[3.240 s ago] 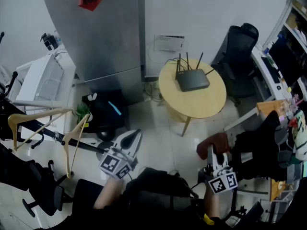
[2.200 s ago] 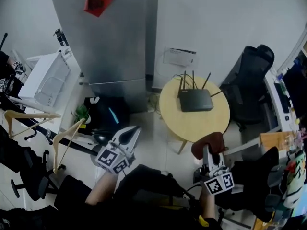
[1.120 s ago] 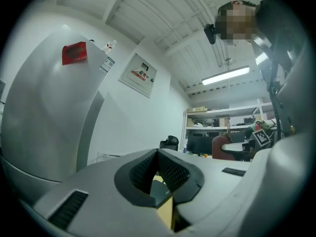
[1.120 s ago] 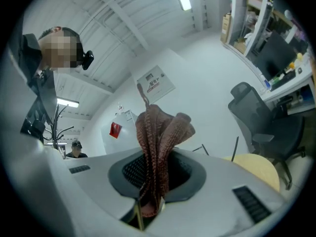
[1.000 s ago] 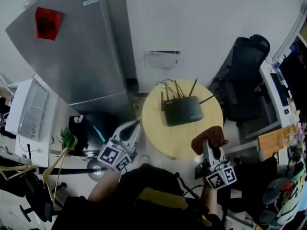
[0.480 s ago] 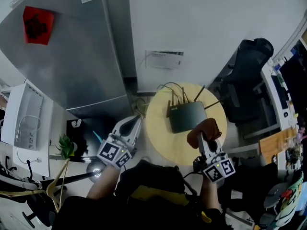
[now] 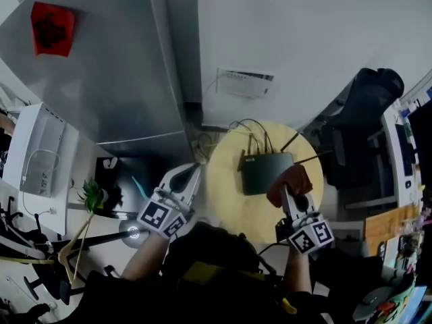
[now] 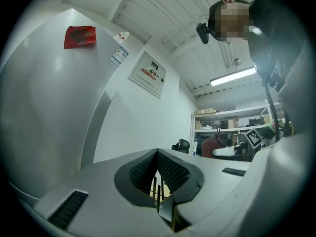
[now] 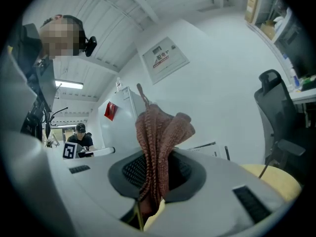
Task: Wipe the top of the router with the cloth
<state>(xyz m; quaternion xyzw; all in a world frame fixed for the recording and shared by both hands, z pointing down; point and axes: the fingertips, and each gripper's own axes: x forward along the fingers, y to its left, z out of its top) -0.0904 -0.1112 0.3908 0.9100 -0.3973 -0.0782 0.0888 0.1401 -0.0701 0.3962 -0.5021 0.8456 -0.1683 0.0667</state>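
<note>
At the table (image 7: 226,189): cloth (image 7: 290,181) at the router (image 7: 263,173)

Right hand-held gripper (image 7: 289,193) is clamped on the reddish-brown knitted cloth, which stands bunched up out of its jaws. Head view: the cloth overlaps the right end of the black router; contact cannot be judged. Router lies flat on the round yellow table, antennas toward the wall. Left hand-held gripper (image 7: 187,179) has its jaws nearly together with nothing between them, at the table's left edge. Grey fridge (image 7: 101,73) stands further left.
</note>
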